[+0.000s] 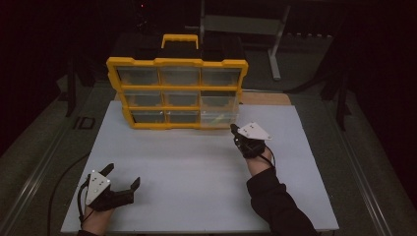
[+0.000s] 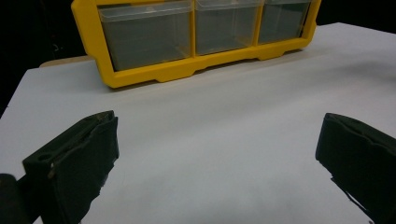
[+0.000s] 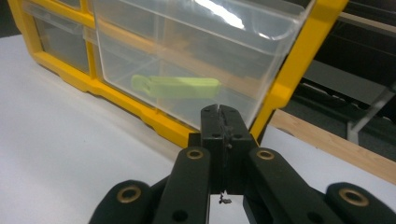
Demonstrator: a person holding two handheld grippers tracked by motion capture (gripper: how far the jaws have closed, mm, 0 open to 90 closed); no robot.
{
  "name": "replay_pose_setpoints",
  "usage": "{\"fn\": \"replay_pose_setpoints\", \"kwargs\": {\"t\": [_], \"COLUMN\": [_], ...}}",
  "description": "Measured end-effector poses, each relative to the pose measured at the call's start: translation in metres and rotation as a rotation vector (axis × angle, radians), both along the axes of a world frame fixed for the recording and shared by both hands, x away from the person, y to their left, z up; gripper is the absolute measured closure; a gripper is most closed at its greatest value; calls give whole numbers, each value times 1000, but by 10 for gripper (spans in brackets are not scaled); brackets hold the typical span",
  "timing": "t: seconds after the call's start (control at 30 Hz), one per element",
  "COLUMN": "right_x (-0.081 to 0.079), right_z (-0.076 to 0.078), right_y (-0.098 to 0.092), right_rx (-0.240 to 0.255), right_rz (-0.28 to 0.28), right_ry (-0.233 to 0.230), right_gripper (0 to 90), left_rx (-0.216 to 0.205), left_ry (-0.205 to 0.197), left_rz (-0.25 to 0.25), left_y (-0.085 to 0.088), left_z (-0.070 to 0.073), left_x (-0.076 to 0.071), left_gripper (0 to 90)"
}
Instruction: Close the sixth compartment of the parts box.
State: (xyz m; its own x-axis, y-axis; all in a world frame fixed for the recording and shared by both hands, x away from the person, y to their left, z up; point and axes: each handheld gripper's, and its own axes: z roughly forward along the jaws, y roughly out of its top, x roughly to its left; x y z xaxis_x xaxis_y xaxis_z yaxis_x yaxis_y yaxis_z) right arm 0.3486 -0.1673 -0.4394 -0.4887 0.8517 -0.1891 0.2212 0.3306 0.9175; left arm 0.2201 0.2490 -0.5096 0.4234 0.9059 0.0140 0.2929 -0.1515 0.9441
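The yellow-framed parts organizer [image 1: 178, 93] stands upright at the far edge of the white board [image 1: 196, 187], its nine clear drawers facing you. The bottom drawer [image 1: 219, 117] of the right-hand column sticks out of the frame toward you, while the other eight sit flush. In the right gripper view, a pale green clip-like piece [image 3: 176, 87] lies flat inside that drawer [image 3: 196, 60], seen through the clear front wall; what exactly the piece is cannot be told.

Your right gripper [image 1: 235, 130] is at the front of this protruding drawer, at its lower right corner. Its jaws are pressed fully together with nothing between them, and their tips point at the foot of the drawer's front wall. Whether the tips touch the plastic or stop just short cannot be told.

Your left gripper [image 1: 123, 178] rests near the front left corner of the board, well apart from the organizer. Its jaws are spread wide and empty, with bare board between them, as the left gripper view confirms.

Judged from this arrangement, the green piece is already in its compartment and the drawer is part-way out. What appears to remain is pushing the drawer back flush with the frame, for which closed jaws used as a blunt pusher would serve. No other loose part lies on the board.
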Motion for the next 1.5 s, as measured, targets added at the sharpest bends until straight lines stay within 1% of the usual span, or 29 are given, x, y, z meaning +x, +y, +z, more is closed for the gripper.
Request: {"fn": "replay_pose_setpoints", "kwargs": {"t": [0.17,0.23,0.3,0.43,0.57,0.63,0.7,0.83,0.93,1.2,1.5], "right_x": [5,6,6,8,10,12,12,13,17,24,33], "right_z": [2,2,2,2,2,3,3,4,5,6,10], "right_y": [3,5,8,10,12,12,13,15,16,17,21], "right_rx": [-1,-15,-18,4,-7,-1,16,8,-1,11,1], "right_rz": [-7,-8,-5,-7,-12,-10,-4,-10,-7,-7,-15], "right_ry": [-2,-13,-17,-13,-13,-11,-12,-23,-22,-9,-4], "right_gripper": [900,900,900,900,900,900,900,900,900,900,900], "left_rx": [-1,-1,-1,-1,1,2,1,2,1,-1,-2], "left_ry": [-3,-3,-3,-4,-6,-5,-2,-3,-4,-4,-6], "left_rz": [1,1,1,1,0,0,1,1,2,2,2], "left_y": [0,0,1,0,1,1,0,1,1,1,1], "left_z": [0,0,0,0,1,0,0,1,1,1,1], "left_x": [0,0,0,0,0,0,0,0,0,0,-1], "left_gripper": [0,0,0,0,0,0,0,0,0,0,0]}}
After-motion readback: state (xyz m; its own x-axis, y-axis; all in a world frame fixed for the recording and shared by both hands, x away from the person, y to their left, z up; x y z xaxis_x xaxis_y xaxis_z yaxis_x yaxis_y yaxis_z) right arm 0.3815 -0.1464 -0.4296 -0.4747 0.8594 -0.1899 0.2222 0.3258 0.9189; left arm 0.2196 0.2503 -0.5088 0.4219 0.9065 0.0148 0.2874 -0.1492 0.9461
